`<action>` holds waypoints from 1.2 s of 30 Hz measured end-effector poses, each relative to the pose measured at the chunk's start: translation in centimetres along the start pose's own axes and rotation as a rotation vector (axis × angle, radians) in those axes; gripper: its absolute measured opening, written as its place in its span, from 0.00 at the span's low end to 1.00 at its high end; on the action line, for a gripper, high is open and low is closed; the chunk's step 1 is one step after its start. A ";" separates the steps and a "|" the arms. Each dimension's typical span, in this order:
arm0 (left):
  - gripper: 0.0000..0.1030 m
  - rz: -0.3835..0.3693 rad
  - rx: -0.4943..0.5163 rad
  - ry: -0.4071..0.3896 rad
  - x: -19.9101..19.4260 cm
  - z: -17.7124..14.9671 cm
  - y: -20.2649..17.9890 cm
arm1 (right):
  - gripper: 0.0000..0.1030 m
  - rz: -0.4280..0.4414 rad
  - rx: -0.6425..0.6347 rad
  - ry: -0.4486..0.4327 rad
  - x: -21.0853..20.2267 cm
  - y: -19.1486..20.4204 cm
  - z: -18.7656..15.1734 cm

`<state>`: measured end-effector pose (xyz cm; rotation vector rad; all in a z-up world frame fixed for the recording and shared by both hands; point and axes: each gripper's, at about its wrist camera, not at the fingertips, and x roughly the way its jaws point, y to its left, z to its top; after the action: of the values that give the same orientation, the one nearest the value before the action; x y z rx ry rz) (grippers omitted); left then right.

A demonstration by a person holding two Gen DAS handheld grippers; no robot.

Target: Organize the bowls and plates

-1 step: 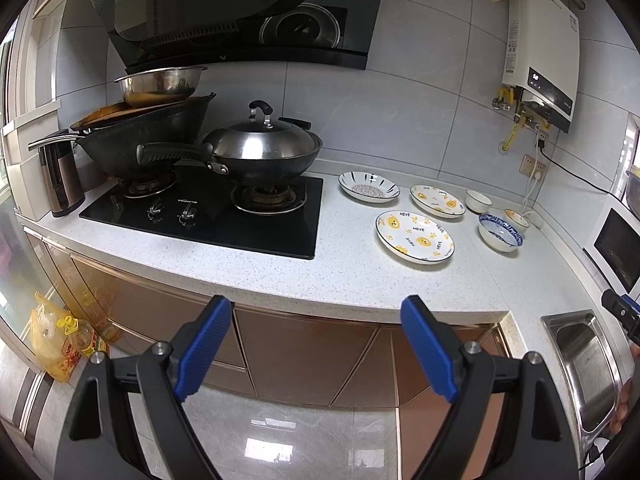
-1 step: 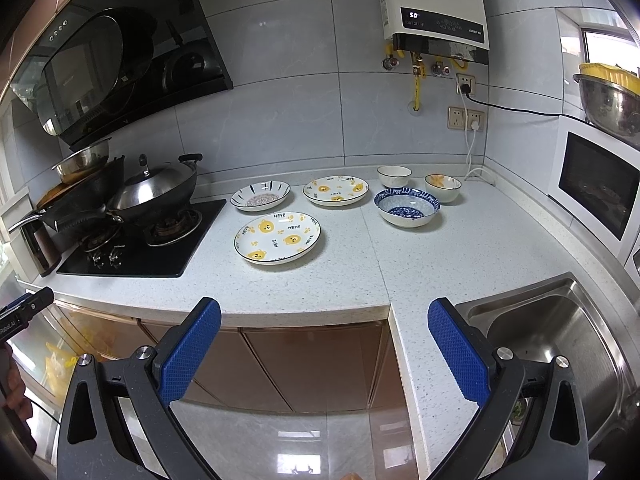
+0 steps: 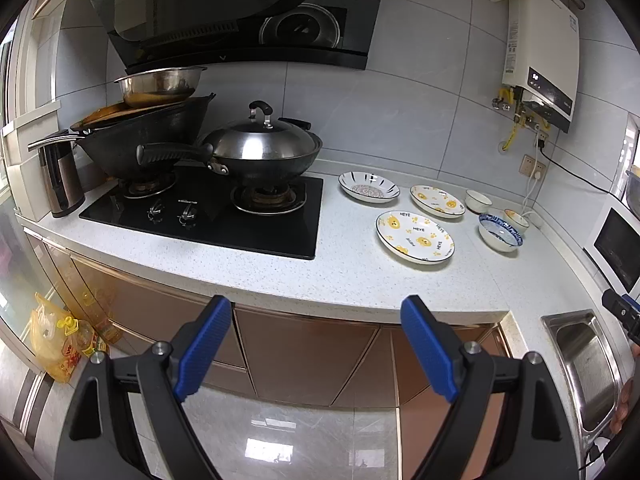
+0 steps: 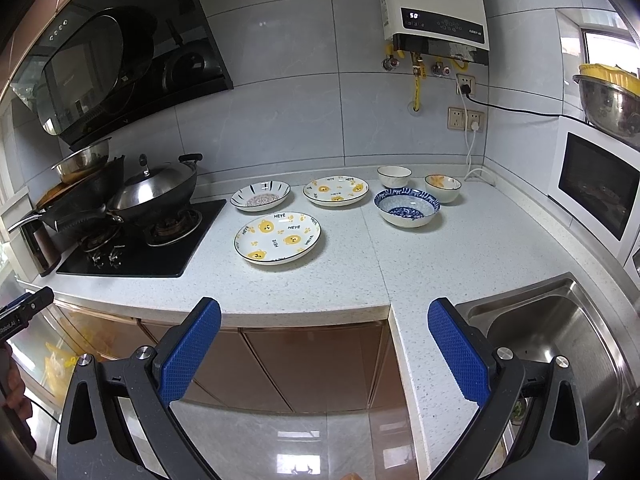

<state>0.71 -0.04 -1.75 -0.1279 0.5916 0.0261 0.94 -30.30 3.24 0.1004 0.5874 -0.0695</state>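
Note:
On the white speckled counter (image 4: 304,288) lie three plates: a large bear-print plate (image 4: 277,237) (image 3: 415,237) in front, a smaller bear-print plate (image 4: 336,191) behind it, and a striped plate (image 4: 260,195) beside the stove. To their right stand a blue patterned bowl (image 4: 406,207), a white bowl (image 4: 394,176) and a bowl with a yellow flower (image 4: 442,188). My left gripper (image 3: 316,312) and right gripper (image 4: 324,308) are both open and empty. They hang in front of the counter edge, well short of the dishes.
A black gas hob (image 3: 208,220) at the left carries a lidded wok (image 3: 262,156) and a second wok with a steel basin stacked on it. A steel sink (image 4: 560,344) lies at the right front, a microwave (image 4: 596,196) against the right wall, and a kettle (image 3: 60,176) at far left.

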 end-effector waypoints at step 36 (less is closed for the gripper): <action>0.84 -0.089 -0.001 0.044 3.8 3.3 1.3 | 0.99 0.042 -0.025 0.002 3.5 4.6 1.5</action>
<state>5.61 1.57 -1.32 -0.1562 0.6291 -0.0628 5.16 -26.02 2.88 0.0889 0.5874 -0.0216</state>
